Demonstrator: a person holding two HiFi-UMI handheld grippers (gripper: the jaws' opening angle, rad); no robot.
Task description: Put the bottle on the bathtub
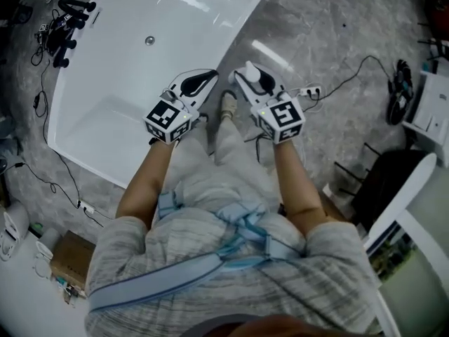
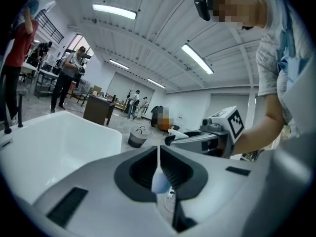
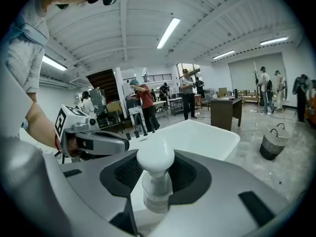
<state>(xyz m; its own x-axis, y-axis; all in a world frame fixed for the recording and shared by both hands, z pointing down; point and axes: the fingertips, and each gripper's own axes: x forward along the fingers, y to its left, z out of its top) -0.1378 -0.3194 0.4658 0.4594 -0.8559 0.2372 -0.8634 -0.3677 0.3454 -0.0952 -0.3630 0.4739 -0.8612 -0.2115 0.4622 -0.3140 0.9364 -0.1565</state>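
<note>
While clenched near its top between the dark ribbed pads of the right gripper (image 3: 155, 157), with cap poking past the tips and body hanging back toward the camera: a small white plastic bottle (image 3: 157, 189) with a rounded white cap, carried in the air, not yet resting on anything. Just beside, the left gripper (image 2: 159, 154), jaws pressed together, only a thin slit between, nothing inside. Ahead and below, the glossy white bathtub (image 1: 105, 118), near rim close under both tips in the head view, with grey marbled floor (image 1: 316, 34) around. Likely trouble from here: sliding into the basin or dropping to the floor if set off-centre or let go while tilted, given a smooth rim; swinging, given so high a grip; a knock from the empty neighbour, given so little room between.
</note>
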